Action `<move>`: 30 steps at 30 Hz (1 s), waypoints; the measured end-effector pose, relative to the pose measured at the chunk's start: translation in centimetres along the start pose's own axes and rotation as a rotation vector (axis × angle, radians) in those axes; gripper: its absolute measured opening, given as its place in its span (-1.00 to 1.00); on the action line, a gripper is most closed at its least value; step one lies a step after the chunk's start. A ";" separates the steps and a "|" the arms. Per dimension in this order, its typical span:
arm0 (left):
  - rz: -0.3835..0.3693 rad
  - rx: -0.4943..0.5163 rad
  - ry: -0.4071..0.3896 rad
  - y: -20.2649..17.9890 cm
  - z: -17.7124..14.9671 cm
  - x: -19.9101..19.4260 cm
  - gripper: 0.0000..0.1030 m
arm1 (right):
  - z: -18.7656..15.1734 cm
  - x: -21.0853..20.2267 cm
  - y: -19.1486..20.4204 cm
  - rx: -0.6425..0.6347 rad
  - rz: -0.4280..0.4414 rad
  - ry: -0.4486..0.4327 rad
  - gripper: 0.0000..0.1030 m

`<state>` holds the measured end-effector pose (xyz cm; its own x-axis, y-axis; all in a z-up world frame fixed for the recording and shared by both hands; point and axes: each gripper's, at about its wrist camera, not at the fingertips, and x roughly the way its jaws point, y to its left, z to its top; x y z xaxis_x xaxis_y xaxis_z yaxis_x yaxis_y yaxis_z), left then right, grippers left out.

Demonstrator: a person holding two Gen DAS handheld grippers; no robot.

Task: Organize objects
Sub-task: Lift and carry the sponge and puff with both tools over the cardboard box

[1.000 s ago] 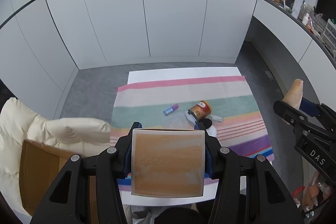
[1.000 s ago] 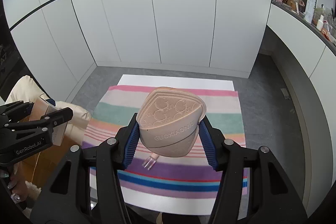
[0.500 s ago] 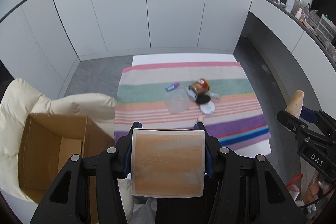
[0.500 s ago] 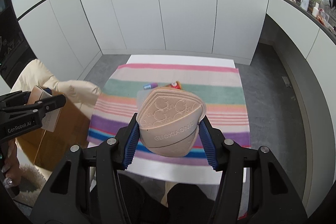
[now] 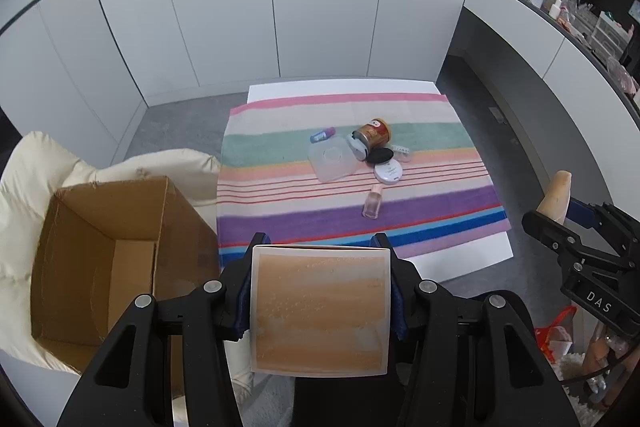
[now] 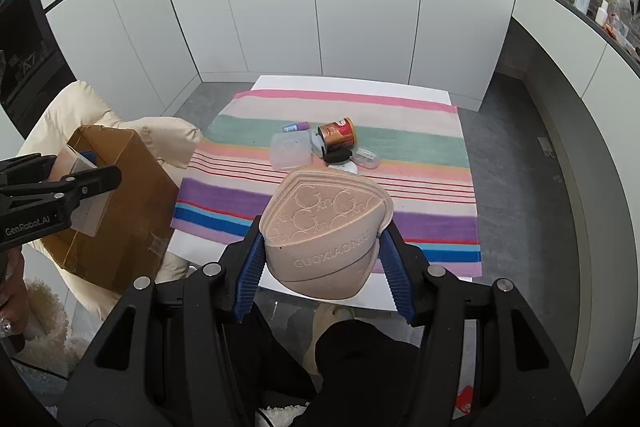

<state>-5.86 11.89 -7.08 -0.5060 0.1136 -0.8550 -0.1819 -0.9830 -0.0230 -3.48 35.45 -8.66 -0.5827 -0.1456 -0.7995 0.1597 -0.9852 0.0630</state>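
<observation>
Orange-brown and flat, a square box [image 5: 320,311] sits clamped between the blue pads of the left gripper [image 5: 320,291] in the left wrist view. To its left a cardboard carton [image 5: 108,267] stands open on a cream cushion [image 5: 36,163]. Farther off, a striped towel [image 5: 344,211] covers a white table [image 5: 464,259] and carries a tipped brown can [image 5: 374,134], a clear lid [image 5: 332,158], a round white compact [image 5: 388,172] and a small pink bottle [image 5: 373,202]. At the right edge the right gripper [image 5: 560,215] holds something beige.

In the right wrist view, the right gripper [image 6: 324,255] grasps a beige embossed case [image 6: 326,231] from both sides, near the towel's [image 6: 424,147] near edge. At far left the left gripper [image 6: 86,173] holds its box over the carton [image 6: 124,211].
</observation>
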 end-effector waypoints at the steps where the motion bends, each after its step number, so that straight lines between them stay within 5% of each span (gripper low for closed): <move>1: 0.003 -0.004 -0.003 0.2 -0.1 0.0 0.02 | 0.2 0.0 0.1 -0.001 0.001 -0.003 0.11; 17: 0.064 -0.104 -0.034 5.9 -0.7 -0.5 0.03 | 2.2 1.2 5.0 -0.068 0.048 -0.009 0.11; 30: 0.183 -0.293 -0.026 16.0 -5.1 -2.3 0.03 | 3.4 3.1 16.8 -0.238 0.201 0.016 0.11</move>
<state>-3.33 -4.83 -8.08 -0.5295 -0.0684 -0.8455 0.1622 -0.9865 -0.0217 -5.36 18.12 -8.03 -0.5079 -0.3323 -0.7947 0.4537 -0.8875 0.0811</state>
